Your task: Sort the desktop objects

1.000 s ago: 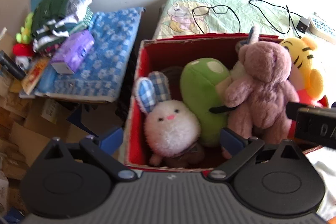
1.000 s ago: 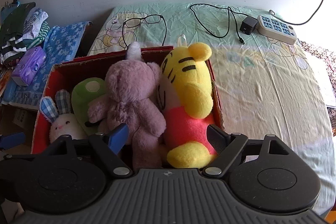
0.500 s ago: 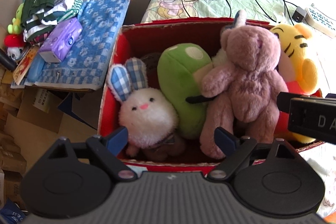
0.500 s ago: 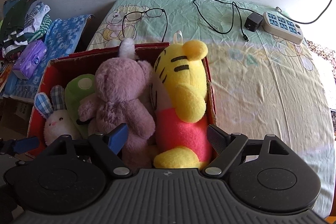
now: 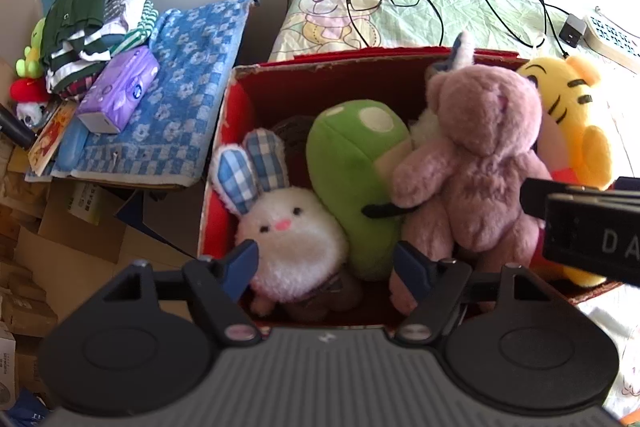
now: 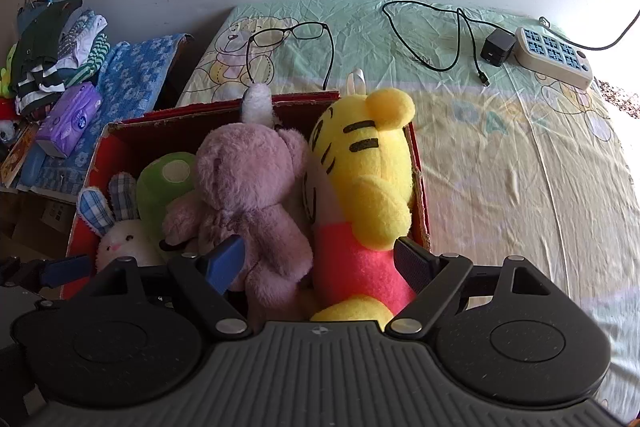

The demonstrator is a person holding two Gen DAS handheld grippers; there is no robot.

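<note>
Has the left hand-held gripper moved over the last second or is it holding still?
Yes. Measured against the red box, the left hand-held gripper has come closer, its view first swinging left, then back right, fingers now flanking the white bunny.

The lower body of the white bunny [image 5: 294, 231] is hidden behind the left gripper [image 5: 326, 263]. A dark object [image 5: 292, 131] behind the bunny's ears is mostly covered, and I cannot tell what it is. The feet of the yellow tiger [image 6: 360, 195] are cut by the right gripper [image 6: 316, 263]. The power strip [image 5: 612, 39] runs out of the picture's edge.
</note>
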